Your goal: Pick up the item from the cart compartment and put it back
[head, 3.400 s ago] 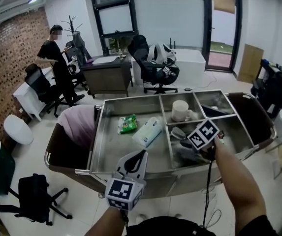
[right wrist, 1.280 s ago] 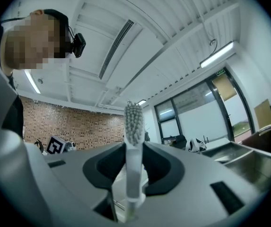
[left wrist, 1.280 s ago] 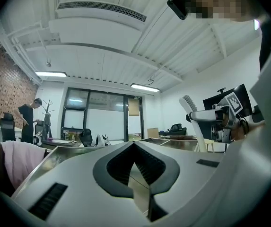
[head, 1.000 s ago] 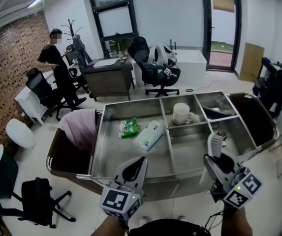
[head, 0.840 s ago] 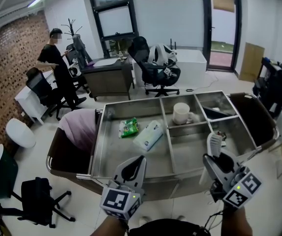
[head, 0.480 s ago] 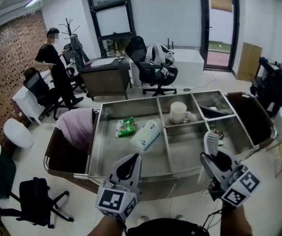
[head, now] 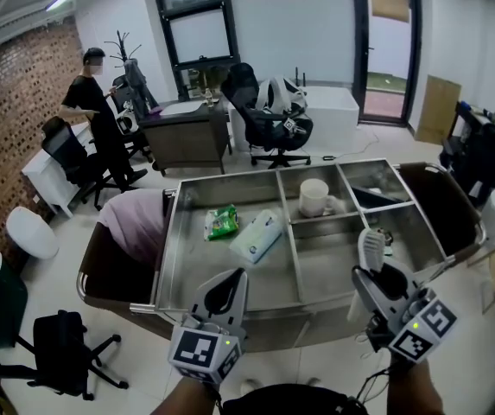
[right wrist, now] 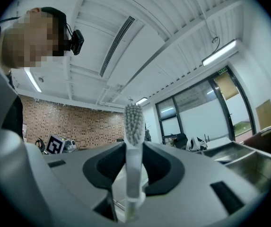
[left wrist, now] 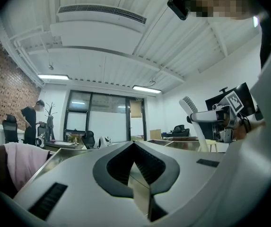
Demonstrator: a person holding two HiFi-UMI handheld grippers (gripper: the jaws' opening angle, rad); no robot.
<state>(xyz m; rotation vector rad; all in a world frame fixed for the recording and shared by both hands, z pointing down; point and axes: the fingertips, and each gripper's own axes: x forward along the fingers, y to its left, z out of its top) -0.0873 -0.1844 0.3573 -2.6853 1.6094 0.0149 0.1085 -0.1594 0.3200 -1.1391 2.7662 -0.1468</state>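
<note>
Left gripper (head: 227, 289), at near edge of cart (head: 197, 264): my jaws together, nothing in them. Right gripper (head: 383, 285), by cart's near right corner: my jaws clamped on toothbrush (head: 371, 251), handle upright, bristles up, lifted clear of the compartments.

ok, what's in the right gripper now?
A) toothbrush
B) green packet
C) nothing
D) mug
A: the right gripper view shows the toothbrush clamped upright between the jaws of the right gripper, bristles up.
</note>
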